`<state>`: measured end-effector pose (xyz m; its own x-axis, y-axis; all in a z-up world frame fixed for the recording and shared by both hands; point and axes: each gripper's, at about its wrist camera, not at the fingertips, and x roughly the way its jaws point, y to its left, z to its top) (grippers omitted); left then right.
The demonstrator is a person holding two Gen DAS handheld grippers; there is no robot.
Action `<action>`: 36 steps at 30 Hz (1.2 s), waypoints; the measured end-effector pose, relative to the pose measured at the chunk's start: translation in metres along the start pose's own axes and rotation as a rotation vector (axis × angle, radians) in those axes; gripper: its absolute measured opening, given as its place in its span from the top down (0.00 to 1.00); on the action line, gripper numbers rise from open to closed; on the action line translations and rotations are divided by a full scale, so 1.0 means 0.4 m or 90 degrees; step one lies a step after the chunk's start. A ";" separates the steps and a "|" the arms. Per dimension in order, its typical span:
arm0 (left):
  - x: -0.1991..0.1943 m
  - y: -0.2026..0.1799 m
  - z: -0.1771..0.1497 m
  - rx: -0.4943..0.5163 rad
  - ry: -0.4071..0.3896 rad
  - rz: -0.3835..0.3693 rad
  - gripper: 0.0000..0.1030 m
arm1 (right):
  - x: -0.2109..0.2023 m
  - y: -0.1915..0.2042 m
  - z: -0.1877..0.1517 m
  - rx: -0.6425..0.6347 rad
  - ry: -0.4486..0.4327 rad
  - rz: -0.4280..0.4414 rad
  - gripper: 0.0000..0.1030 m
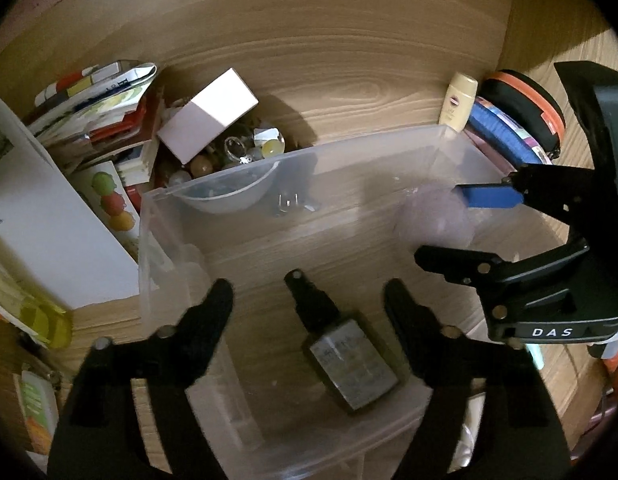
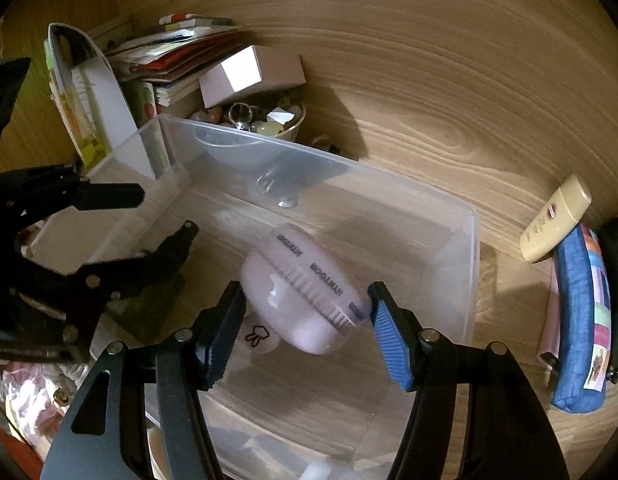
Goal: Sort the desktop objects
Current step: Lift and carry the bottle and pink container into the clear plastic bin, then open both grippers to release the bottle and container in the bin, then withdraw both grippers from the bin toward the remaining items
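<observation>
Your left gripper (image 1: 309, 300) stands open over the dark spray bottle (image 1: 341, 356) lying on the floor of the clear plastic bin (image 1: 369, 140), pads clear of it, while your right gripper (image 2: 307, 308) holds the pink pouch (image 2: 305, 300) between its blue pads (image 2: 393, 340) inside that bin.

The left gripper (image 1: 309, 300) is hanging with its jaws apart over a clear plastic bin (image 1: 245, 168), either side of a dark spray bottle (image 1: 341, 356) that is lying on the bin's floor, untouched. The right gripper (image 1: 461, 224) is reaching in from the right, a blurred pale pink object (image 1: 433, 216) sitting between its blue-padded fingers. Behind the bin, a bowl of trinkets (image 1: 229, 152) is carrying a white box (image 1: 209, 116) on the wooden bench (image 1: 349, 60).
</observation>
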<state>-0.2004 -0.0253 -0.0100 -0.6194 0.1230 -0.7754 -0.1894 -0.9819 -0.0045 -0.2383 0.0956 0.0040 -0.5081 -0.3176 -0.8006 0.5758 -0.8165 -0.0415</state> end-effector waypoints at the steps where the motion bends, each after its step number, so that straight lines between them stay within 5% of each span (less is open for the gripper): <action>1: 0.001 -0.001 -0.001 0.002 -0.001 0.000 0.22 | -0.001 0.000 0.001 -0.001 0.001 -0.002 0.37; 14: -0.028 0.018 0.003 -0.023 -0.014 -0.020 0.22 | -0.068 0.003 0.004 0.012 -0.030 -0.004 0.20; 36: -0.268 0.059 -0.037 -0.083 -0.133 0.032 0.07 | -0.300 -0.041 -0.087 0.057 -0.123 -0.074 0.15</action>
<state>-0.1274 -0.0636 0.0636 -0.7718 0.0881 -0.6297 -0.0636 -0.9961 -0.0615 -0.1644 0.1637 0.0802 -0.6855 -0.2988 -0.6639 0.4523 -0.8894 -0.0667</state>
